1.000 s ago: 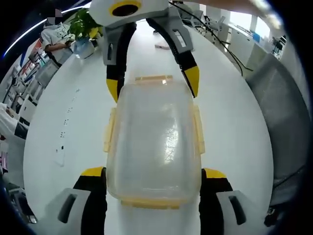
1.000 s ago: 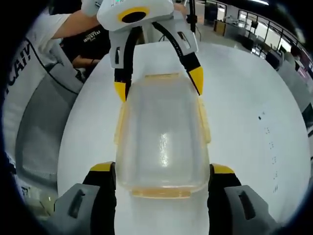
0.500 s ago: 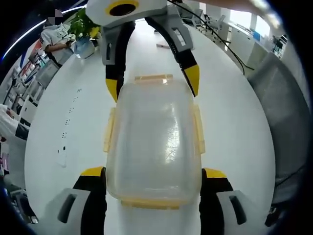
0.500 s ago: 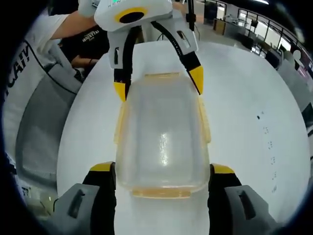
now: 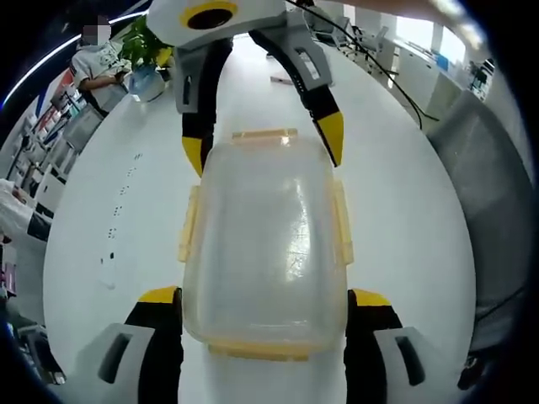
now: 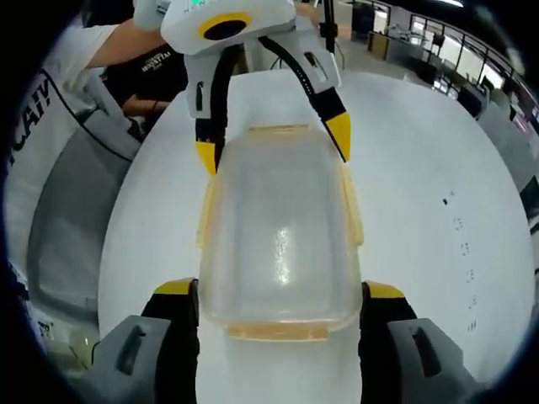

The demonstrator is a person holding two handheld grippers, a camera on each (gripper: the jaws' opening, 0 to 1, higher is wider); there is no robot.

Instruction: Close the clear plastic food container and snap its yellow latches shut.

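My left gripper [image 5: 264, 296] has its jaws spread wide, one yellow-tipped finger [image 5: 160, 296] on each side of the near end of the clear container [image 5: 264, 244], and I cannot tell whether the tips touch it. My right gripper [image 6: 280, 290] is spread the same way at the opposite end, tips flanking the container's [image 6: 279, 236] corners. In the left gripper view the right gripper [image 5: 263, 147] faces me from the far end, its tips just beside the far corners; in the right gripper view the left gripper [image 6: 274, 141] does likewise. The lid sits on top of the container. Yellow latches [image 5: 189, 223] stick out along the sides and ends, seemingly not folded down. The container rests on a white table [image 5: 118, 210]. A person's sleeve [image 6: 50, 93] is at the left of the right gripper view.
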